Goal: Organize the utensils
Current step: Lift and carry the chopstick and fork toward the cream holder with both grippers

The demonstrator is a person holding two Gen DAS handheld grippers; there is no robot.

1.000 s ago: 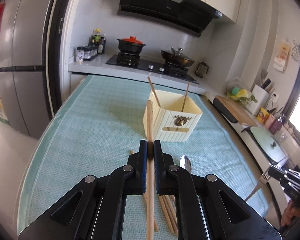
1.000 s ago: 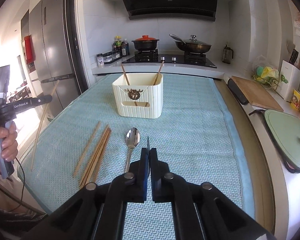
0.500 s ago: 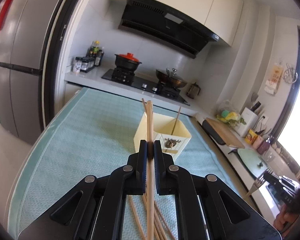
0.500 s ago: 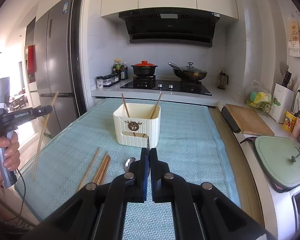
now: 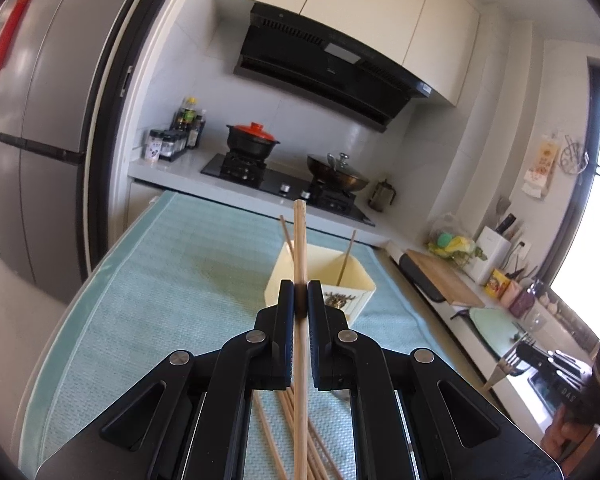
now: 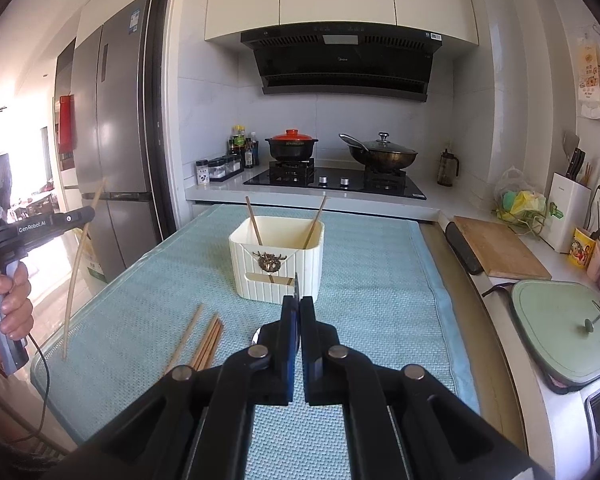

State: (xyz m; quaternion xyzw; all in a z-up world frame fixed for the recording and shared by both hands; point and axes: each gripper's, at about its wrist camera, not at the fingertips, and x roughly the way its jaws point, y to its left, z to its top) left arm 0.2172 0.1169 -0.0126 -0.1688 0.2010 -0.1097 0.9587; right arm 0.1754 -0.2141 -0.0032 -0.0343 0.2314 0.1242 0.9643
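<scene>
My left tool (image 5: 301, 294) is clamped on one chopstick (image 5: 299, 240), gripped near its middle, the stick running straight out ahead past the tips and back below the tool. Dead ahead and a little lower stands the holder (image 5: 346, 276), cream and ribbed, with two sticks already leaning inside. More chopsticks (image 5: 288, 432) lie loose on the table (image 5: 160, 280) beneath the tool.

My right tool (image 6: 299, 312) is closed on a fork (image 5: 504, 364), whose tines show from the left camera (in the right camera only a thin sliver shows between the fingers). Ahead of that tool sits the same holder (image 6: 278, 266); a spoon (image 6: 255, 337) peeks out just behind its left finger, and the loose chopsticks (image 6: 208, 342) lie to its left.

I judge the chopstick light, stiff and smooth, so it may pivot or slide in a mid-length pinch; a firm hold and a steep tip-down tilt should drop it into the holder cleanly. The remaining sticks are thin and lie flat on the woven mat, so I would take each near its middle, one at a time. The fork is heavier at the head, and held by the handle it may swing. The holder looks light enough to shift if bumped.
</scene>
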